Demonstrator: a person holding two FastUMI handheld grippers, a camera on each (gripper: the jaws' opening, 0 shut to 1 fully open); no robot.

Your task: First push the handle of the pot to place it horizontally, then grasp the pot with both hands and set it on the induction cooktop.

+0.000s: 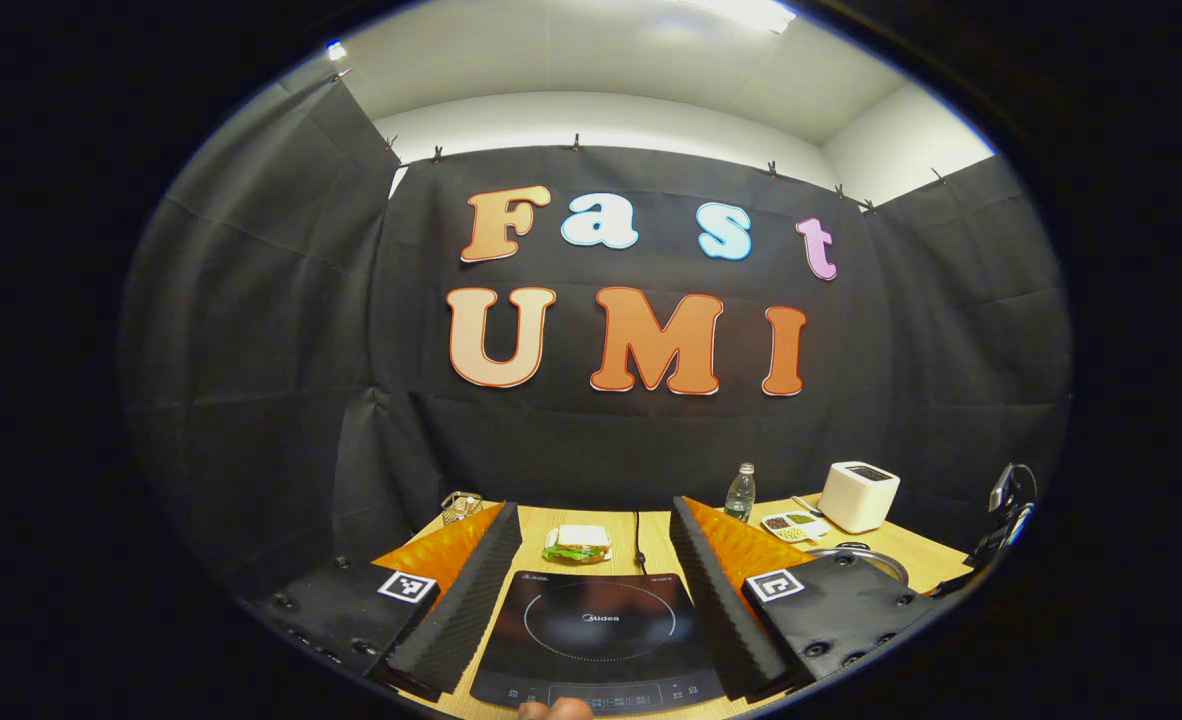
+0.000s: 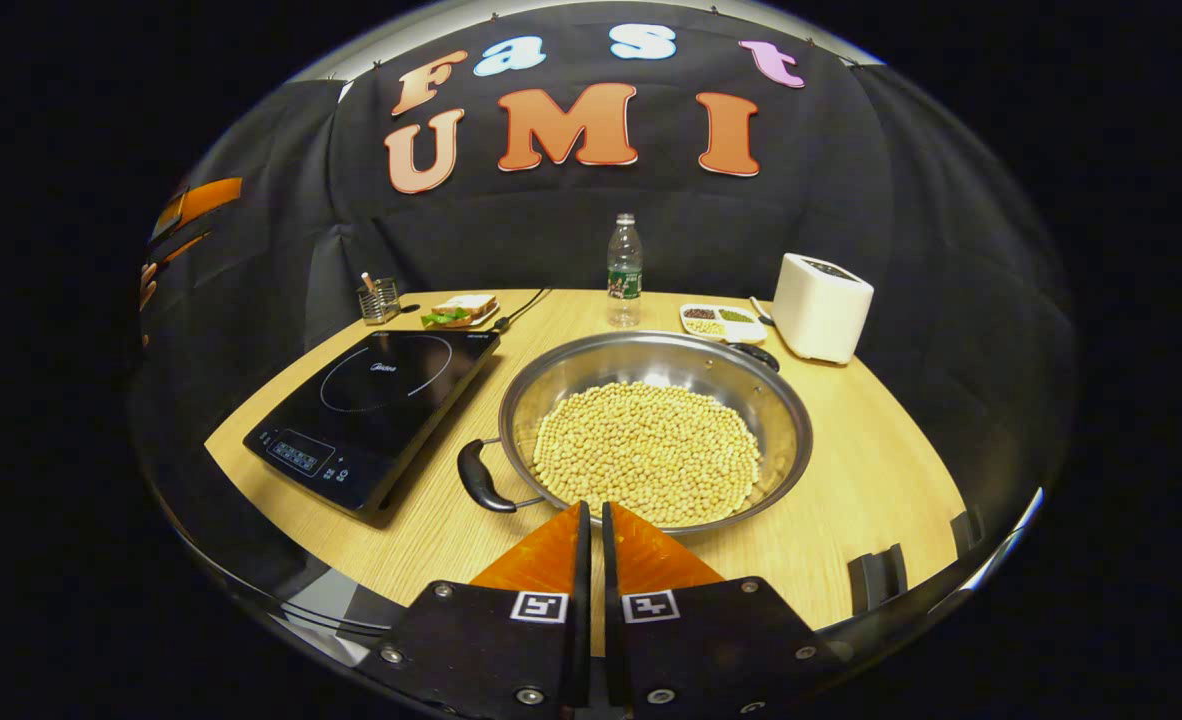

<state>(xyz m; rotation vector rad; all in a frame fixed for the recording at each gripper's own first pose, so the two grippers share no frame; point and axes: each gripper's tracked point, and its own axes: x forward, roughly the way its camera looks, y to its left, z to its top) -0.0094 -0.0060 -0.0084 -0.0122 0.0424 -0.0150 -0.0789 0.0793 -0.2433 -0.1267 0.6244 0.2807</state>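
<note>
Right tool closed beside pot; left tool spread above cooktop.

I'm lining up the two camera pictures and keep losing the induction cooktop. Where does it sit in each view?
Left gripper view: the induction cooktop lies bottom centre, framed by the left gripper's open fingers.
Right gripper view: it lies left of centre, beside the pot of beans.
Shared landmark: the white toaster, far right on the table in both.
</note>
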